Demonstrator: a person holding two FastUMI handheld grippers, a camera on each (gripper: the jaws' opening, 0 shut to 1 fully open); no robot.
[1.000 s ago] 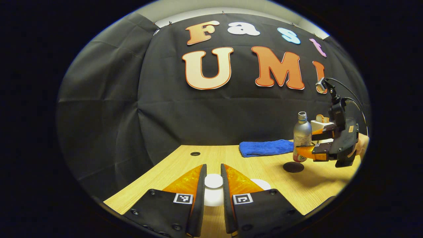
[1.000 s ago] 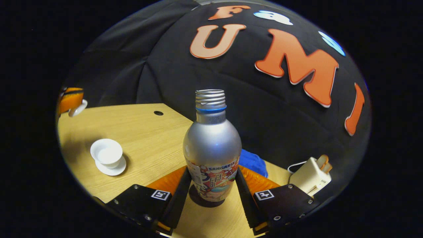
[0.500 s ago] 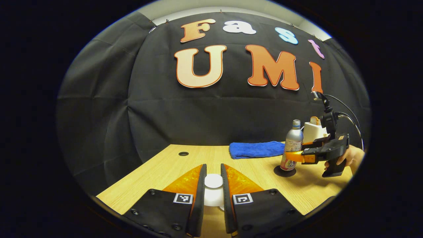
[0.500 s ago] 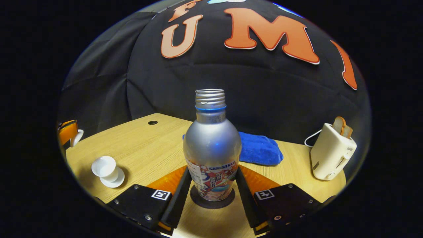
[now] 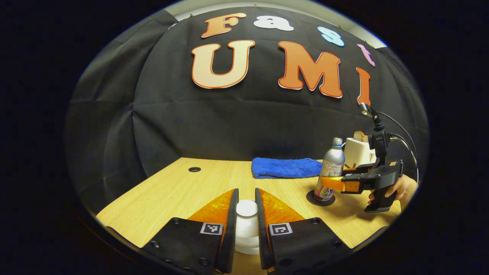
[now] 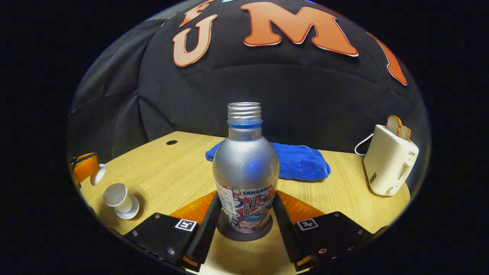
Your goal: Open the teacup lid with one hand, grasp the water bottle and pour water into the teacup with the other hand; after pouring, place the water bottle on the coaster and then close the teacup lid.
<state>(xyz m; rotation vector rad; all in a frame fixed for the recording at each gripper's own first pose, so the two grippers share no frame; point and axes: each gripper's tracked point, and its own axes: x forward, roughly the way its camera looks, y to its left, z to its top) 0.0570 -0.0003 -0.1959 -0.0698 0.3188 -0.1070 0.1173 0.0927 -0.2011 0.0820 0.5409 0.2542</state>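
Right gripper view: the water bottle (image 6: pixel 245 168) is pinched low on its body by the right gripper (image 6: pixel 244 219), and is set upright on the dark coaster (image 6: pixel 244 233), where a second ago it was still held above the table (image 6: pixel 172 168). The teacup lid (image 5: pixel 246 219) is clamped between the fingers of the left gripper (image 5: pixel 246 225). The open teacup (image 6: pixel 116 195) is seen on its saucer at far left, well apart from the bottle.
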